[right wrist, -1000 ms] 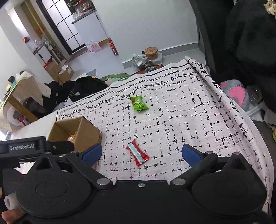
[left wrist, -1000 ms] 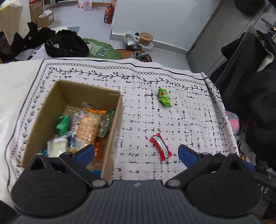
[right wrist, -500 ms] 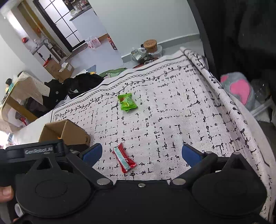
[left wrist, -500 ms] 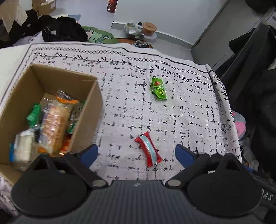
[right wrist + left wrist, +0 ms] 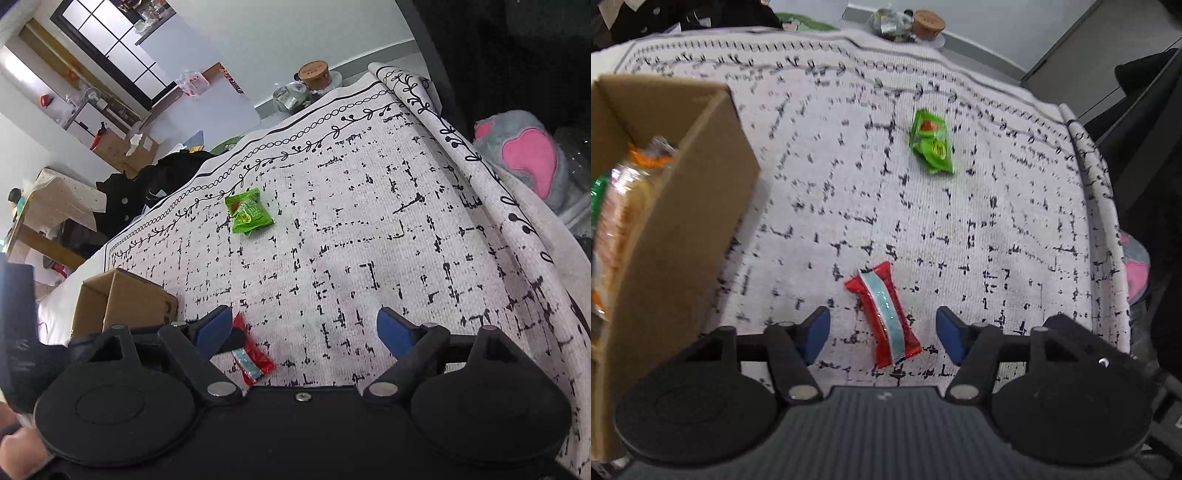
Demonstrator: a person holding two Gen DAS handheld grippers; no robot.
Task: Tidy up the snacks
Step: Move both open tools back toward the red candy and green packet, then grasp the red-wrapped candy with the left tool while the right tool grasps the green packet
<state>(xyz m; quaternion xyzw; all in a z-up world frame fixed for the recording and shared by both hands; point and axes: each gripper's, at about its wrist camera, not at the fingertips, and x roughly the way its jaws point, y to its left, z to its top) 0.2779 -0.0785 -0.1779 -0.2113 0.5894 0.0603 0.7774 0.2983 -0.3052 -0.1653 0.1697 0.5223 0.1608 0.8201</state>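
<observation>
A red snack bar with a pale blue stripe (image 5: 884, 314) lies on the patterned cloth, between the blue pads of my open left gripper (image 5: 882, 334). The pads stand apart from it on both sides. A green snack packet (image 5: 931, 142) lies farther back on the cloth. In the right wrist view the red bar (image 5: 251, 354) shows just beside the left pad of my open right gripper (image 5: 304, 330), and the green packet (image 5: 249, 216) lies well ahead. The cardboard box (image 5: 661, 229) at the left holds several wrapped snacks.
The white cloth (image 5: 997, 229) ends at a rolled edge on the right, with dark clothing beyond. A grey and pink plush (image 5: 524, 155) sits past that edge. Jars (image 5: 306, 83) stand on the floor behind. The box (image 5: 122, 302) sits left of the right gripper.
My left gripper has moved right and down from over the box until its pads flank the red bar. The right gripper has drifted right and lower, still open.
</observation>
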